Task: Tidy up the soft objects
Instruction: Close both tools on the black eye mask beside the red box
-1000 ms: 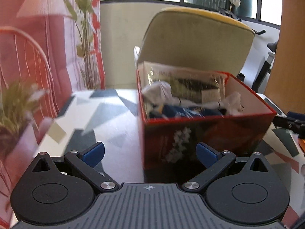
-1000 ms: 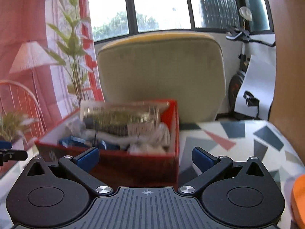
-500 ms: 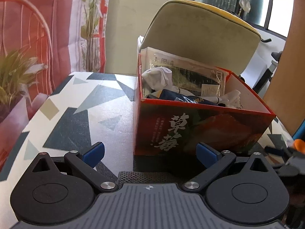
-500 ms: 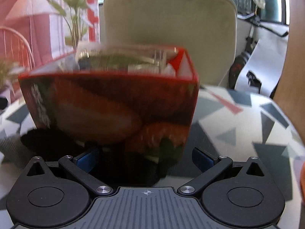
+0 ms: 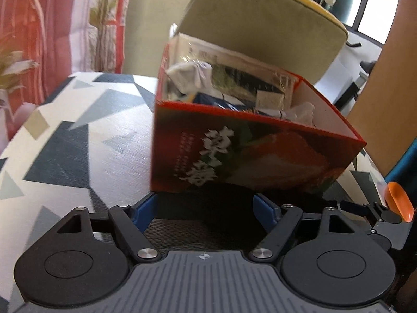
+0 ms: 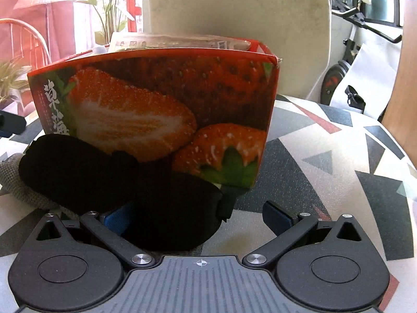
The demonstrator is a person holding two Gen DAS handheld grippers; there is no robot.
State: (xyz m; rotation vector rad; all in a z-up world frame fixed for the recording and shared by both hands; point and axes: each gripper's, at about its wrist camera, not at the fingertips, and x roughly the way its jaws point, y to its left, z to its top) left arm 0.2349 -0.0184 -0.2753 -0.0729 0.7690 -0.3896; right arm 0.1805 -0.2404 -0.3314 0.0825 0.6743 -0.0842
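A red strawberry-print box (image 5: pixel 260 151) (image 6: pixel 161 109) stands on the patterned table, filled with white cloth (image 5: pixel 190 74), a blue item and a clear packet. A black sleep mask (image 6: pixel 125 190) lies in front of the box, next to a grey knitted piece (image 6: pixel 18 182). My right gripper (image 6: pixel 198 215) is open low over the mask, with its right end between the fingers. My left gripper (image 5: pixel 206 208) is open, low on a dark woven fabric (image 5: pixel 203 232) right before the box.
A beige chair (image 6: pixel 234 7) stands behind the table (image 5: pixel 78 135). A plant (image 5: pixel 10 60) and a red chair are at the left. An orange object (image 5: pixel 398 203) lies at the table's right edge. An exercise bike (image 6: pixel 351 60) is at the far right.
Both grippers have dropped from above the box down to table level in front of it. The right gripper now straddles the mask's end; the left fingers have narrowed somewhat.
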